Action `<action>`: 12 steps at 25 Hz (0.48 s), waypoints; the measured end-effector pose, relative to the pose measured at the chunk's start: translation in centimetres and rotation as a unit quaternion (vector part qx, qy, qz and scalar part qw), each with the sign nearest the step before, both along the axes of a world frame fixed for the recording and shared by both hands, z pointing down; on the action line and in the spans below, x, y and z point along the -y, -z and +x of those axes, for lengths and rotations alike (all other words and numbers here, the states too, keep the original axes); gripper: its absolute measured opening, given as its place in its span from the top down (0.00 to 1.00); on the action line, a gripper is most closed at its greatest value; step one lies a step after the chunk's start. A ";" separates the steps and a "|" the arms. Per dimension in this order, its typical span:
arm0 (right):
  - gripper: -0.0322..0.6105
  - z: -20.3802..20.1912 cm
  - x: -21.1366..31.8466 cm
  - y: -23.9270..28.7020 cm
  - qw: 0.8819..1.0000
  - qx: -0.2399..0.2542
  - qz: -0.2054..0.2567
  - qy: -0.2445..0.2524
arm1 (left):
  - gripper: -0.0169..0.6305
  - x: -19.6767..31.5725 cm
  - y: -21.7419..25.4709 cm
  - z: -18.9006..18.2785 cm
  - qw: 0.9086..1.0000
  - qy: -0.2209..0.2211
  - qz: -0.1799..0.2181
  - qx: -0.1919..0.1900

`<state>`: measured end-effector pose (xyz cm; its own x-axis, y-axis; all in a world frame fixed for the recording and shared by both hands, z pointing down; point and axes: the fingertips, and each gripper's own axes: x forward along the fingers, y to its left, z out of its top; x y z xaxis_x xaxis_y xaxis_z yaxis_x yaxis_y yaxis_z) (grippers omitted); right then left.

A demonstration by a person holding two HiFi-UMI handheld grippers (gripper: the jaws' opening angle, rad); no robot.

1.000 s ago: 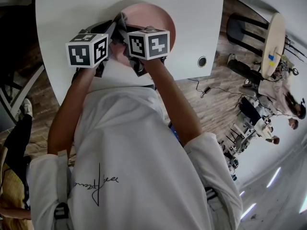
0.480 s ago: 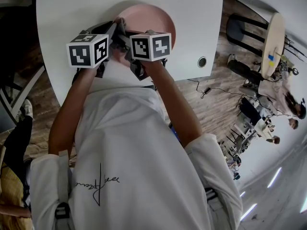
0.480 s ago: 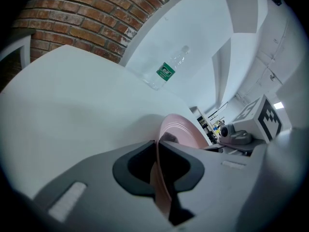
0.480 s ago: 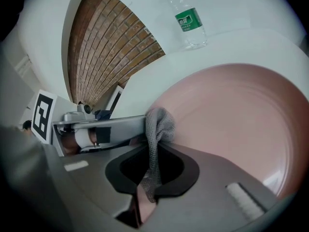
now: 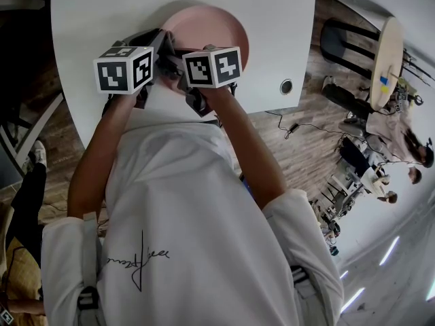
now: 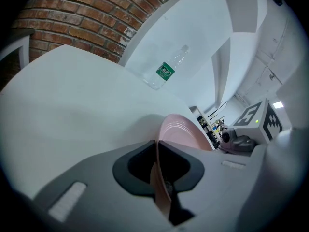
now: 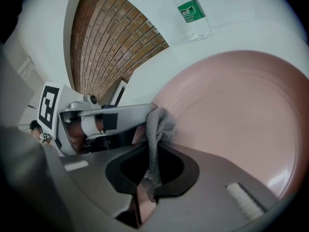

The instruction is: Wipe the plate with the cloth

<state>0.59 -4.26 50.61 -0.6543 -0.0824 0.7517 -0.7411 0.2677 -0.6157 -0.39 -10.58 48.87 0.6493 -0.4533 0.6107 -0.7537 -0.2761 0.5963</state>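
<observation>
Plate [image 5: 216, 24] above table [image 5: 95, 19], near rim pinched edge-on between left gripper [image 6: 157, 146] jaws. Cloth [image 7: 161, 122] clamped in right gripper [image 7: 155, 151], bunched end pressed on plate's inner face, just beside left gripper. Bottle [image 7: 193, 13] lies beyond, well apart.

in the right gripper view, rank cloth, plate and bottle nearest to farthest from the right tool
1. cloth: pinched in the right tool's jaws.
2. plate: just ahead, with the cloth bunched against its left side.
3. bottle: farthest, past the plate's far rim at the top.
</observation>
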 end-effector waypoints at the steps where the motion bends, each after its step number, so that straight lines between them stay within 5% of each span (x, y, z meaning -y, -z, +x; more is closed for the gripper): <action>1: 0.90 0.0 -0.2 0.0 1.000 0.002 -0.003 0.007 | 0.91 0.0 0.0 0.0 1.000 0.000 0.000 0.000; 12: 0.90 0.0 -2.6 0.0 0.995 0.012 -0.031 0.092 | 0.91 0.1 0.0 0.0 1.000 0.002 0.000 0.001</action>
